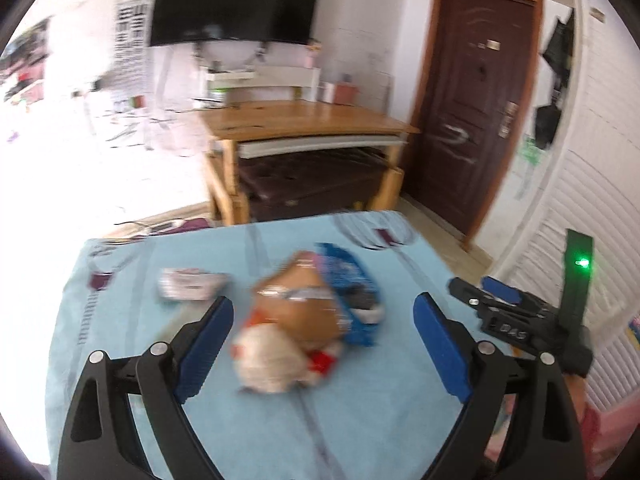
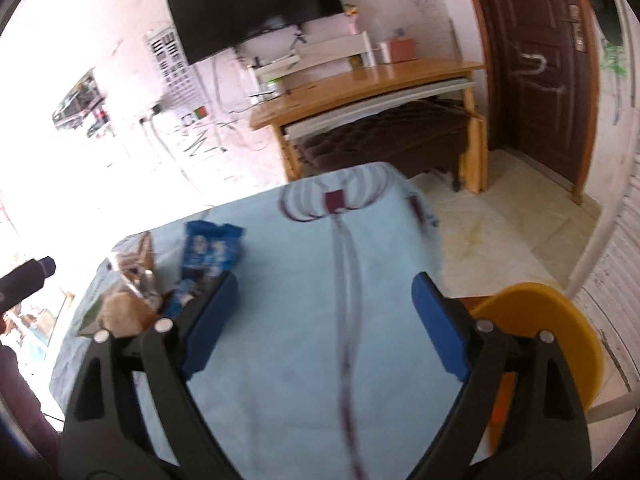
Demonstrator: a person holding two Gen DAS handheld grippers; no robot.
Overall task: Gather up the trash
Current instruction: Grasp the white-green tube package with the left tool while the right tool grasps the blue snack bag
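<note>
Blue cloth: a pale blue cover with dark maroon line patterns drapes the bench (image 1: 132, 360), which holds a small heap of snack litter.
Trash pile: a blurred brown snack bag (image 1: 298, 300) lies at the middle of the cloth, touching a blue wrapper (image 1: 344, 276) on its right side and a crumpled white wad (image 1: 268, 364) at its near end, with a scrap of red showing beside the wad.
Loose piece: a white packet (image 1: 188, 283) lies apart from the heap, to its left in the left wrist view.
Left gripper (image 1: 324, 344): jaws stand wide apart and empty, above the cloth with the heap in line between the blue pads, nothing pressed.
Right gripper (image 2: 324, 324): jaws also wide apart and empty, over bare cloth; the blue wrapper and brown bag sit just off its left finger in the right wrist view.
Beside the bench: a yellow round-backed chair (image 2: 560, 320) stands at the right edge, near the right gripper.
Background: a wooden desk (image 1: 304, 124) against the far wall, a dark television (image 1: 234, 4) mounted above it, a brown door (image 1: 476, 92) to the right.
Picture quality: both views are motion-blurred, so print on the wrappers cannot be read.
</note>
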